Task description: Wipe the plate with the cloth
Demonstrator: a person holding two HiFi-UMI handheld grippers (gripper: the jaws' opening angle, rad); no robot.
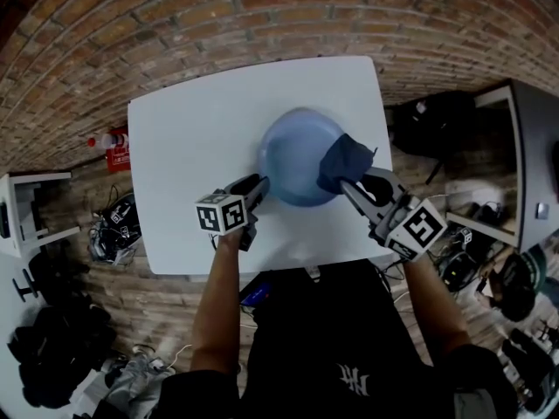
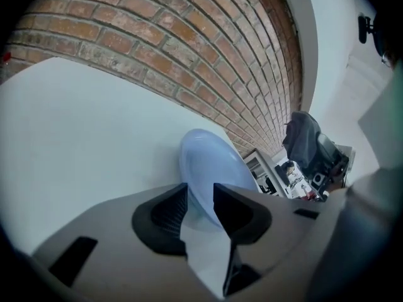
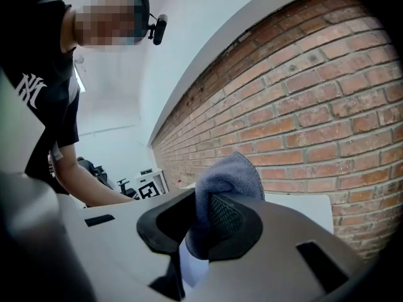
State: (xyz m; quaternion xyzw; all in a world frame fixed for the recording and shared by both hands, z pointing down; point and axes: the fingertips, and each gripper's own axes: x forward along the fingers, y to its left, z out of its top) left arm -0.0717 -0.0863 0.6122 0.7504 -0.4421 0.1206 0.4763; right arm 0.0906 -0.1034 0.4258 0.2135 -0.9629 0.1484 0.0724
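Two grippers sit over my white tabletop (image 1: 192, 147) before the brick wall (image 1: 218, 16): the left gripper (image 1: 260, 185) is spread at the near rim of the blue plate (image 1: 293, 155) toward the tabletop's right edge, and the right gripper (image 1: 348, 187) pinches the dark cloth (image 1: 345, 158) at the plate's right rim.

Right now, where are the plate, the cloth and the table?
plate (image 1: 295, 160): head view, on the middle of its blue face.
cloth (image 1: 343, 162): head view, on the dark bunch at the plate's right edge.
table (image 1: 188, 147): head view, on the bare white top left of the plate.
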